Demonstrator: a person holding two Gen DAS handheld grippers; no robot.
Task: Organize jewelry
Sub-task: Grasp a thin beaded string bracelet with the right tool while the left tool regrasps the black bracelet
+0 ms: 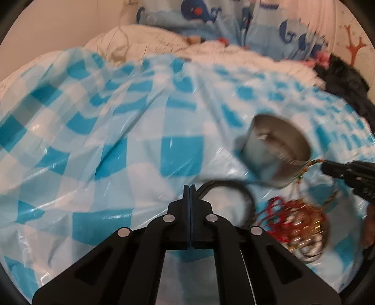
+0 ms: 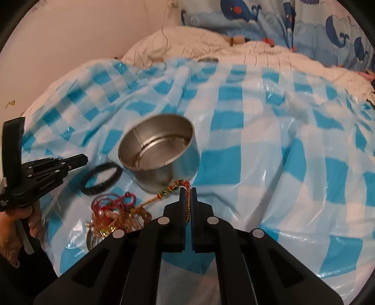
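An empty round metal tin (image 2: 159,150) stands on the blue-and-white checked plastic sheet (image 2: 246,145); it also shows in the left wrist view (image 1: 274,150). My right gripper (image 2: 187,190) is shut on a multicoloured beaded bracelet (image 2: 173,188), lifted just in front of the tin; the bracelet's tail trails back to a jewelry pile (image 2: 112,218). A black band (image 2: 102,179) lies left of the tin. My left gripper (image 1: 189,187) is shut and empty, above the sheet next to the black band (image 1: 229,199) and the jewelry pile (image 1: 297,223).
The sheet covers a soft white bed (image 2: 187,44). Whale-print bedding (image 2: 269,18) is piled at the back. A dark cloth (image 1: 344,82) lies at the far right. A wall (image 2: 82,35) stands at the left.
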